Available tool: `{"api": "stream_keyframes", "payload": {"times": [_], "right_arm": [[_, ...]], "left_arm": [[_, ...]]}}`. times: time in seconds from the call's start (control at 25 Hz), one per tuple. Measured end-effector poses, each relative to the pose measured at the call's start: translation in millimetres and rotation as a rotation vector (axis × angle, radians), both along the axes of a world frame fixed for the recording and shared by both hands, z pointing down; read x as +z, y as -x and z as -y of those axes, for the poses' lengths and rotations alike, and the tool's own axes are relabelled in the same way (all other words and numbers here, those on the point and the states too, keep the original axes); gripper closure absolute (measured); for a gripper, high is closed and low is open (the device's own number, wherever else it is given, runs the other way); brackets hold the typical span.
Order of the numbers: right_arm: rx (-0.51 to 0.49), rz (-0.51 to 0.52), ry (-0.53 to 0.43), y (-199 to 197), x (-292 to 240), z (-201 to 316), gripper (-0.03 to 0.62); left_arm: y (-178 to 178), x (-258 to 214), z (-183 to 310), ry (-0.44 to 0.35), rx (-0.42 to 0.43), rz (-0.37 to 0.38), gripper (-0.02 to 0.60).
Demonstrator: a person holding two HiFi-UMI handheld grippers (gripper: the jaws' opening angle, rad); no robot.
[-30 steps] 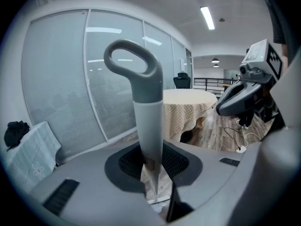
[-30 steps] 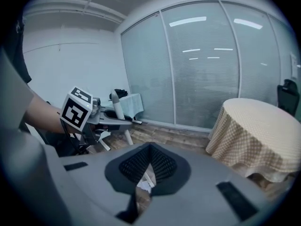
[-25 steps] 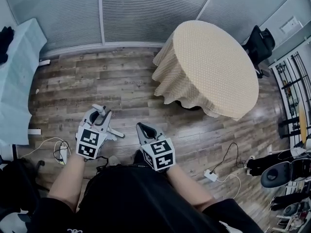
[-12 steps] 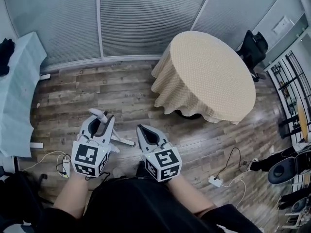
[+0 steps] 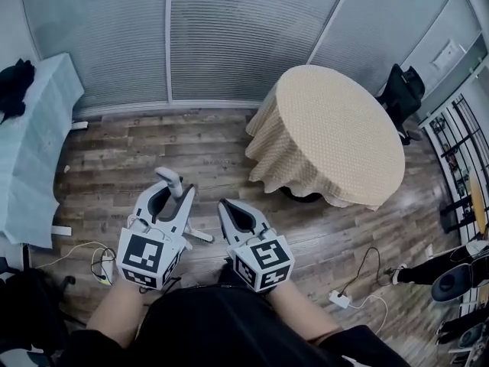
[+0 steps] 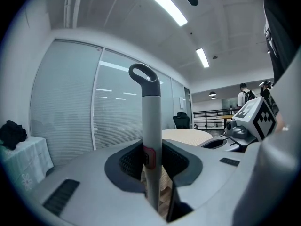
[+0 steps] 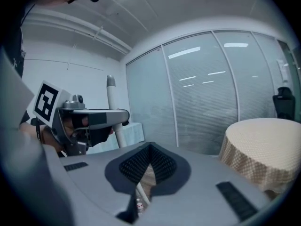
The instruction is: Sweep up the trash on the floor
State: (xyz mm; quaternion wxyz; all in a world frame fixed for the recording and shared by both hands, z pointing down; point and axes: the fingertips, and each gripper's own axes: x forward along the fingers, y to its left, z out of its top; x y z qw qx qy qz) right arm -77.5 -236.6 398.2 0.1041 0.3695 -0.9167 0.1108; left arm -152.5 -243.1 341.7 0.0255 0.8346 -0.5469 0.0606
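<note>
Head view: hovering the left gripper [image 5: 174, 202] and right gripper [image 5: 228, 209] side by side above the wooden floor [image 5: 153, 151], near the cloth-covered round table [image 5: 336, 128].

Left gripper view: clamping both jaws on the upright grey handle [image 6: 151, 126], loop end pointing up.

Right gripper view: pressing the jaws together on nothing, just beside that handle.

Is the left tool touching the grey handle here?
Touching. The left gripper view shows the left tool with its jaws closed against both sides of the upright handle.
</note>
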Motion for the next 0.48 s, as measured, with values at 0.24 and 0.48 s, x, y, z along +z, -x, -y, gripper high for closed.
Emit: {"api": "stream_keyframes", "payload": {"times": [0.24, 0.48], "right_arm": [[-0.028, 0.006, -0.003, 11, -2, -3, 0.582], [-0.05, 0.008, -0.002, 19, -2, -6, 0.582]], "left_arm": [[4, -6, -4, -0.016, 0.002, 0.011, 0.495], [5, -10, -6, -0.023, 0.014, 0.017, 0.495]]}}
